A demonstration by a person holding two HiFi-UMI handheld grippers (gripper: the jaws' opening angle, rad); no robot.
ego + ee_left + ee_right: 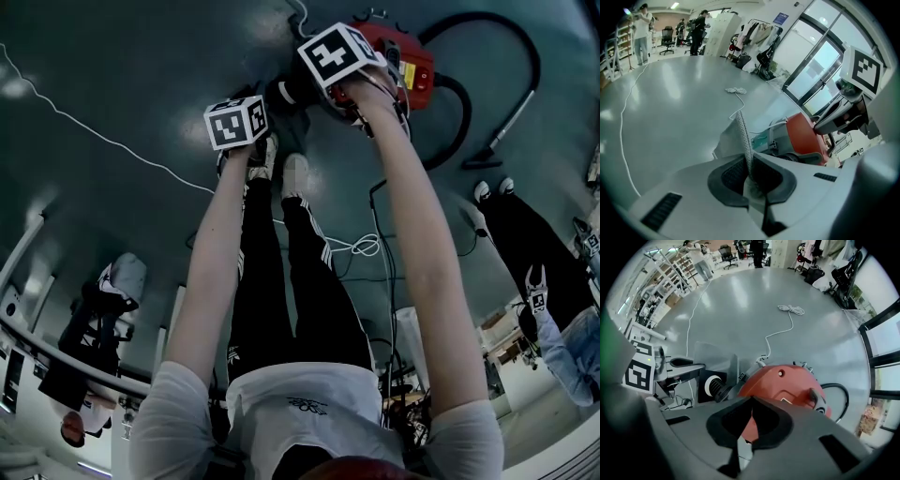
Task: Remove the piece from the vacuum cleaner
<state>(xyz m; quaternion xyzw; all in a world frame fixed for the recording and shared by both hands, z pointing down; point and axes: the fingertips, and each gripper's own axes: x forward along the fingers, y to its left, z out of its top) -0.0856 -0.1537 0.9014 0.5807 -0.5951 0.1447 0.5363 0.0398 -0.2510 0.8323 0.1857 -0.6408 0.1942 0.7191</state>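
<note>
The thin piece (743,131), left of the vacuum (806,136), is pinched edge-up by the left gripper (750,161); the right gripper (752,400) is closed empty.

- My left gripper (751,164) has its jaws pinched together on a thin pale sheet with a dotted edge (742,133). The sheet stands upright just left of the red vacuum cleaner body (806,138).
- My right gripper (824,123) shows just above that vacuum cleaner, at its right side.
- A thin white cord (736,90) lies coiled on the glossy grey floor (670,108), well beyond the vacuum cleaner.
</note>
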